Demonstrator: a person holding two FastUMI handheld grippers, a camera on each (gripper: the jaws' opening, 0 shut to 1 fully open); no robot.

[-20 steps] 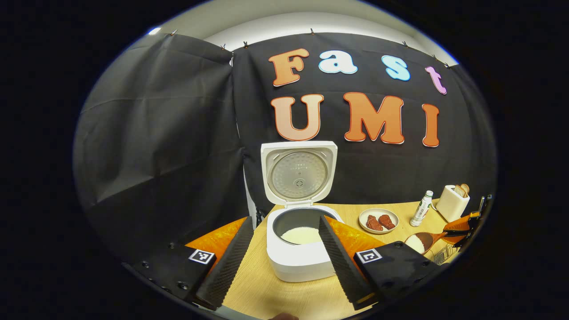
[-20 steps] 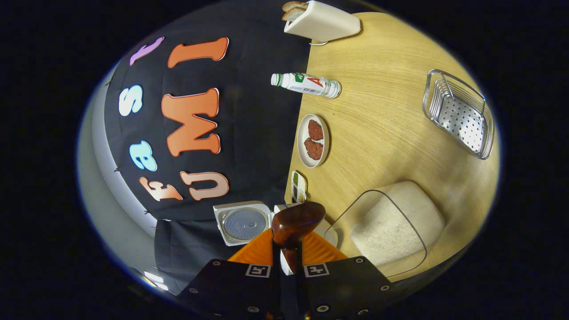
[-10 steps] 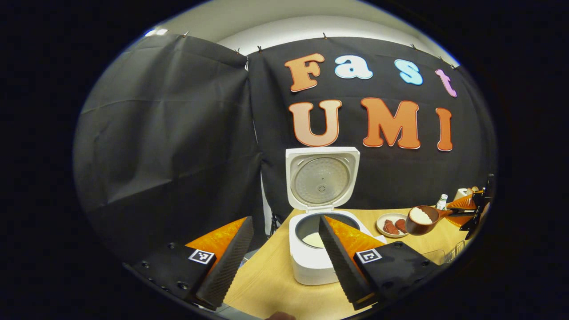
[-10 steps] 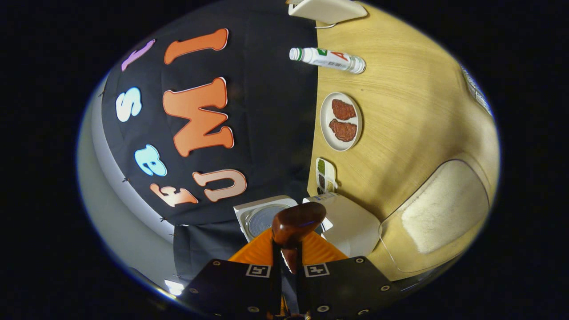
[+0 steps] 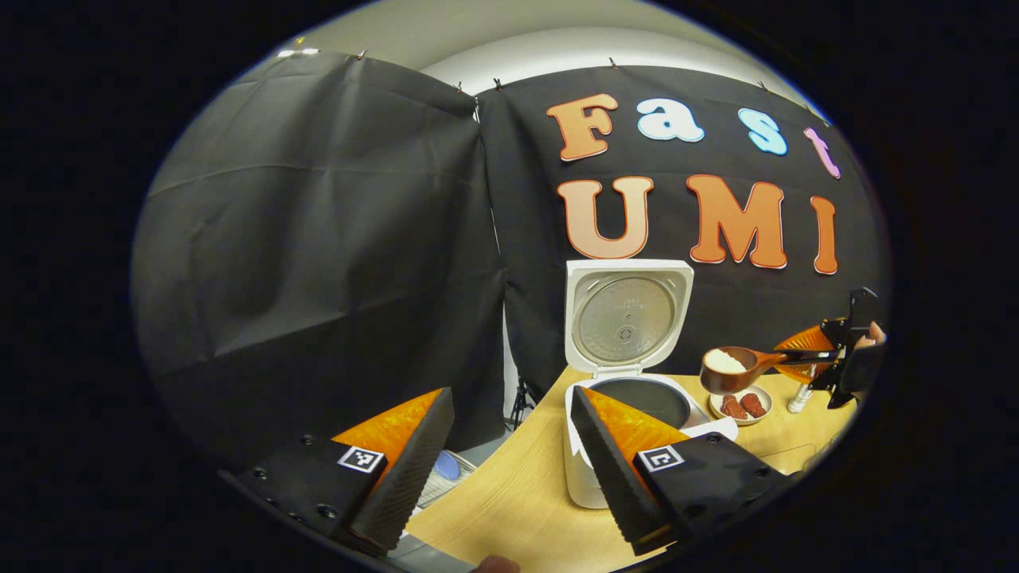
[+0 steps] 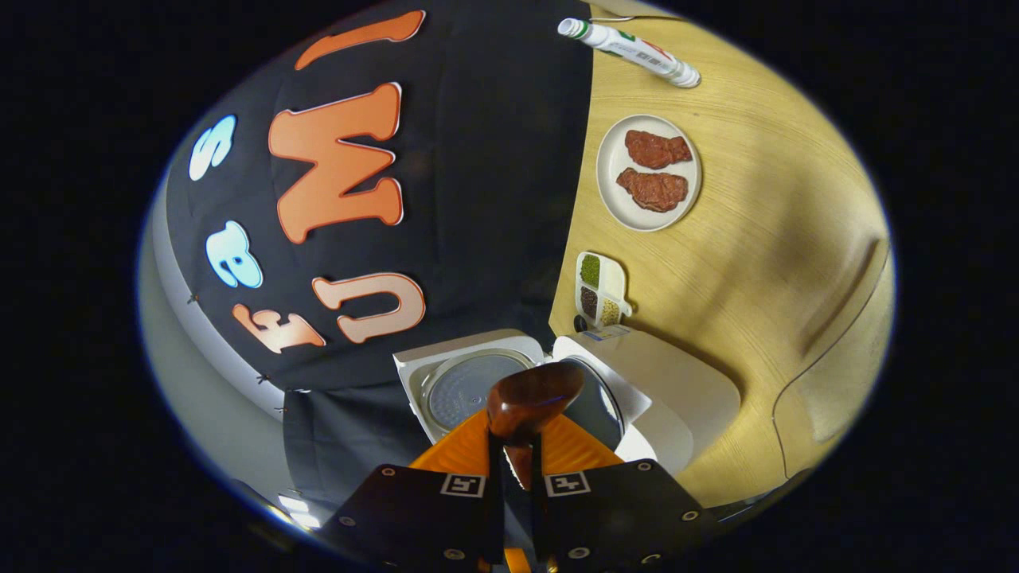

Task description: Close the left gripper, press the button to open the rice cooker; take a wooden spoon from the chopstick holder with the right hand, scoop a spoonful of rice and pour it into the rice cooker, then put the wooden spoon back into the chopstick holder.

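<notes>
The white rice cooker [image 5: 593,469] stands on the wooden table with its lid [image 5: 629,314] upright and its dark pot [image 5: 641,398] exposed. My left gripper [image 5: 509,477] hovers open and empty in front of it, the cooker just behind its right finger. A dark wooden spoon [image 5: 728,368] heaped with white rice hangs level just right of the pot's rim, above a plate. My right gripper [image 5: 832,362] is shut on its handle. In the right gripper view, the spoon's bowl [image 6: 532,398] shows from behind, above the open cooker [image 6: 661,390], and the right gripper [image 6: 516,455] clamps the handle.
A plate with two pieces of meat [image 6: 649,171], a white bottle [image 6: 629,48] and a small divided dish of beans [image 6: 601,290] sit on the table [image 6: 764,263] beyond the cooker. A clear container's rim [image 6: 828,350] lies at the table's near side.
The right gripper has carried the rice-filled spoon up from the rice container and toward the cooker. The left gripper's view has swung left, so the cooker sits farther right.
</notes>
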